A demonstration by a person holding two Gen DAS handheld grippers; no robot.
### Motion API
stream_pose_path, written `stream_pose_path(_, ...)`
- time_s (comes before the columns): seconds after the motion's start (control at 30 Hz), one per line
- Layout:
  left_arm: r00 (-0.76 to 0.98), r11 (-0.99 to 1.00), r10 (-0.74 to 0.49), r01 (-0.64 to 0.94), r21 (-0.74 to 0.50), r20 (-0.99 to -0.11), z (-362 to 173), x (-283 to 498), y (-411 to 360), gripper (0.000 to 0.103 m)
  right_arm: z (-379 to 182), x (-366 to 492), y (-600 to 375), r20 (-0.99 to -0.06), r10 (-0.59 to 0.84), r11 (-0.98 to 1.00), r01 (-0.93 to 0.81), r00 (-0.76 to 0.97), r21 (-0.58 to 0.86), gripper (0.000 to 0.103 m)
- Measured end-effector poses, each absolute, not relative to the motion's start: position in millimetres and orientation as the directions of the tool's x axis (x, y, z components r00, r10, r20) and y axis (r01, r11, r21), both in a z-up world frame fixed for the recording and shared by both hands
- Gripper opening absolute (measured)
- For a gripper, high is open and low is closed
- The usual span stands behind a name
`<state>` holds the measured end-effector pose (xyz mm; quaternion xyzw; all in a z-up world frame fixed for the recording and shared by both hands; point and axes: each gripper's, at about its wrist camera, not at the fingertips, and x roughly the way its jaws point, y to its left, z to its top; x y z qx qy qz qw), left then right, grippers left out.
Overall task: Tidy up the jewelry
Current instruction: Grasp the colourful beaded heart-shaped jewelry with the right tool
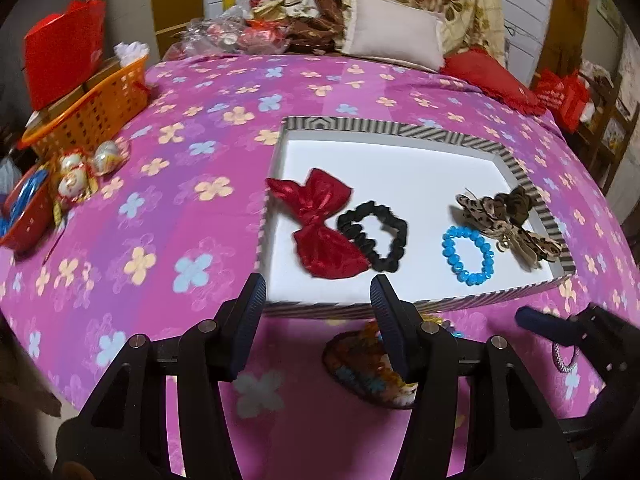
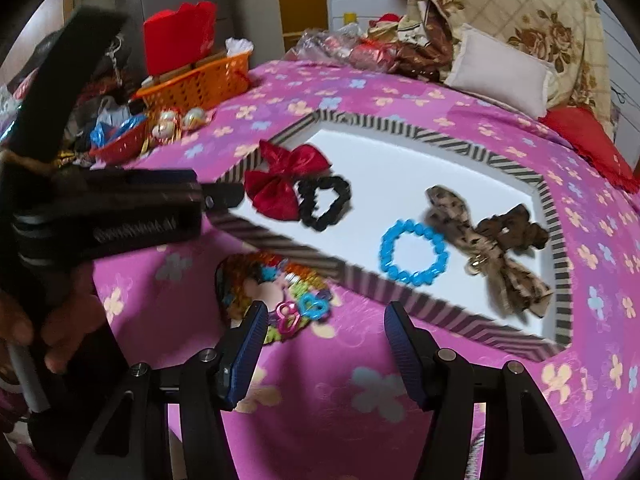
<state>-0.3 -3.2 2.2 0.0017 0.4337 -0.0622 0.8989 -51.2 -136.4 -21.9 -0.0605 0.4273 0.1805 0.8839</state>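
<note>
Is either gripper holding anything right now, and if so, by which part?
Nothing is held. The left gripper and right gripper both stand open and empty above the bedspread, near the tray.

A shallow tray [image 1: 400, 130] lies on the bed [image 1: 160, 240]. Inside it, a bow [image 1: 316, 224] lies at the left, overlapping a scrunchie [image 1: 374, 236] just to its right. Further right is a bead bracelet [image 1: 468, 256], with a patterned hair tie [image 1: 508, 220] beside it against the right wall. Before the tray, on the bedspread, sits a pile of small clips [image 2: 276, 288]. A basket [image 1: 92, 116] stands at the bed's left edge, pillows [image 1: 396, 32] behind.
</note>
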Motion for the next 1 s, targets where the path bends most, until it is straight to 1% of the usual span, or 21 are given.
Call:
stream_pose_path(0.1, 0.616, 0.994, -0.109, 0.086, -0.07, -0.78, 2, -2, 6, 0.054, -33, -47, -133, -0.789, 0.226, 0.942, -0.334, 0.572, 0.027, 0.058)
stream_pose_path(0.17, 0.61, 0.994, -0.109, 0.08, -0.076, -0.785, 1, -3, 8, 0.054, -40, -43, -136, -0.797, 0.219, 0.949, -0.313, 0.563, 0.04, 0.058)
stream_pose_path(0.23, 0.603, 0.994, -0.11, 0.082, -0.076, -0.79, -2, -5, 8, 0.054, -50, -40, -141, -0.812, 0.228, 0.953, -0.293, 0.538, 0.073, 0.058)
stream_pose_path(0.37, 0.595, 0.993, -0.114, 0.083, -0.081, -0.795, -6, -6, 6, 0.054, -45, -42, -150, -0.793, 0.269, 0.952, -0.273, 0.546, 0.134, 0.058)
stream_pose_path(0.47, 0.593, 0.993, -0.121, 0.077, -0.093, -0.796, -6, -5, 5, 0.054, -41, -40, -141, -0.786, 0.267, 0.951, -0.287, 0.558, 0.119, 0.058)
stream_pose_path(0.63, 0.599, 0.993, -0.119, 0.082, -0.088, -0.792, -3, -7, 2, 0.054, -51, -30, -128, -0.796, 0.232, 0.959, -0.268, 0.559, 0.091, 0.058)
stream_pose_path(0.8, 0.596, 0.994, -0.111, 0.063, -0.092, -0.795, -4, -6, 10, 0.054, -56, -34, -138, -0.817, 0.161, 0.971, -0.239, 0.553, 0.029, 0.059)
stream_pose_path(0.9, 0.589, 0.993, -0.114, 0.052, -0.103, -0.8, -6, -4, 13, 0.054, -56, -42, -155, -0.828, 0.145, 0.976, -0.215, 0.542, 0.03, 0.061)
stream_pose_path(1.0, 0.586, 0.993, -0.12, 0.057, -0.106, -0.802, -8, -6, 12, 0.054, -54, -50, -174, -0.829, 0.153, 0.98, -0.193, 0.538, 0.055, 0.061)
